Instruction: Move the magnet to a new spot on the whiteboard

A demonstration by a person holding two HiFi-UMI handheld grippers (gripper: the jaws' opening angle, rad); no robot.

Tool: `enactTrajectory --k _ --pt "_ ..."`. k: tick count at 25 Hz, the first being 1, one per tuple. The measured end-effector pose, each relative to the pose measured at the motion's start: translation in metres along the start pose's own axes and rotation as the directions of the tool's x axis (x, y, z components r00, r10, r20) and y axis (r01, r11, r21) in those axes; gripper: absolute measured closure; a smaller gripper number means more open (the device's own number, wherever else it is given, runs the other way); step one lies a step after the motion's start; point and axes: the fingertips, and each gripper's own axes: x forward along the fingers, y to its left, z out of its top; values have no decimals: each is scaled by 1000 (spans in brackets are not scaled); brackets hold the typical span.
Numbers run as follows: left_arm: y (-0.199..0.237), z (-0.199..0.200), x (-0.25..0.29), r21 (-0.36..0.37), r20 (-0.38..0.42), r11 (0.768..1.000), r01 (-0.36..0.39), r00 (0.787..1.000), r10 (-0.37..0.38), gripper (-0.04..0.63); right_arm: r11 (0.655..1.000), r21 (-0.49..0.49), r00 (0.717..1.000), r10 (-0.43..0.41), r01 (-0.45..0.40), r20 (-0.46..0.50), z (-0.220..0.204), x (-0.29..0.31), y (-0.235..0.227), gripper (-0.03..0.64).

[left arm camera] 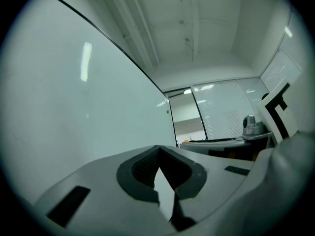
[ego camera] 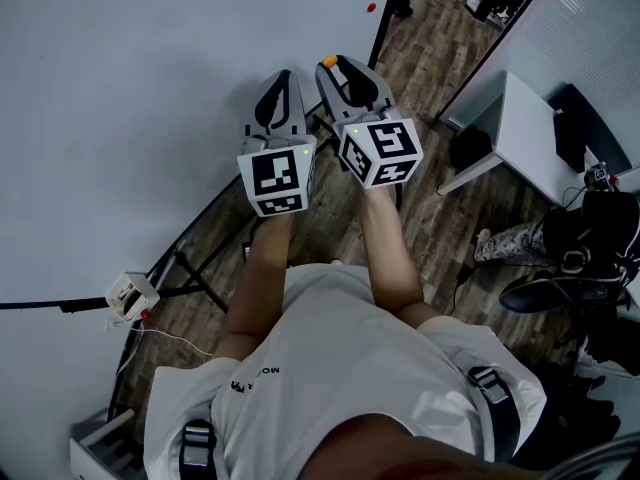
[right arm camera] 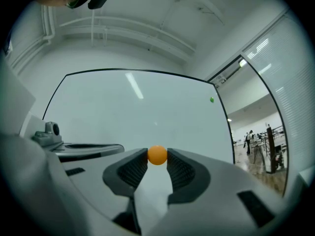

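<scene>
A small orange ball-shaped magnet (right arm camera: 157, 155) sits pinched between the tips of my right gripper (right arm camera: 157, 157), which is shut on it. In the head view the magnet (ego camera: 329, 64) shows at that gripper's far end, close to the whiteboard's lower right corner. The whiteboard (ego camera: 150, 88) fills the left of the head view and spreads wide ahead in the right gripper view (right arm camera: 138, 107); the magnet looks held off its surface. My left gripper (left arm camera: 157, 149) is shut with nothing in it and rides just left of the right one (ego camera: 283, 78).
A small red dot (ego camera: 371, 8) sits on the board near its far right edge; a green dot (right arm camera: 211, 100) shows there in the right gripper view. A white desk (ego camera: 530, 138), dark bags and someone's shoes (ego camera: 500, 243) lie to the right. The board's stand legs (ego camera: 195, 273) cross the wooden floor.
</scene>
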Motion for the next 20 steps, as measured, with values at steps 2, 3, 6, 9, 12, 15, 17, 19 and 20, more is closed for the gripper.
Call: enactTrajectory --k 2,3,6,9,12,15,17,19,20 --pt "2 -1 0 0 0 1000 -3 1000 3 592 1000 2 1000 4 -4 -1 -1 1 1 486" --pt "2 -2 -1 -1 -1 1000 -5 1000 5 592 1000 2 1000 5 -5 -3 -2 2 0 486" --pt "4 -3 1 0 -2 1000 -6 1000 6 592 1000 2 1000 8 -8 -6 -3 5 -2 486" --pt "8 -5 4 -5 1 1000 -7 1000 7 592 1000 3 1000 6 -6 -3 -1 11 -4 486" --pt "8 -5 7 -8 2 1000 -6 1000 6 592 1000 3 1000 5 -5 -1 1 17 -8 486" --pt "7 -3 11 0 5 1000 -2 1000 2 592 1000 6 1000 9 -9 0 2 21 -11 486" --pt "7 -4 15 3 5 1000 -2 1000 2 592 1000 6 1000 13 -13 0 2 24 -13 486" --pt "10 -7 17 4 2 1000 -6 1000 6 592 1000 6 1000 17 -17 0 0 28 -12 486" --pt "13 -9 17 4 1 1000 -8 1000 8 592 1000 6 1000 20 -20 -1 -2 31 -11 486"
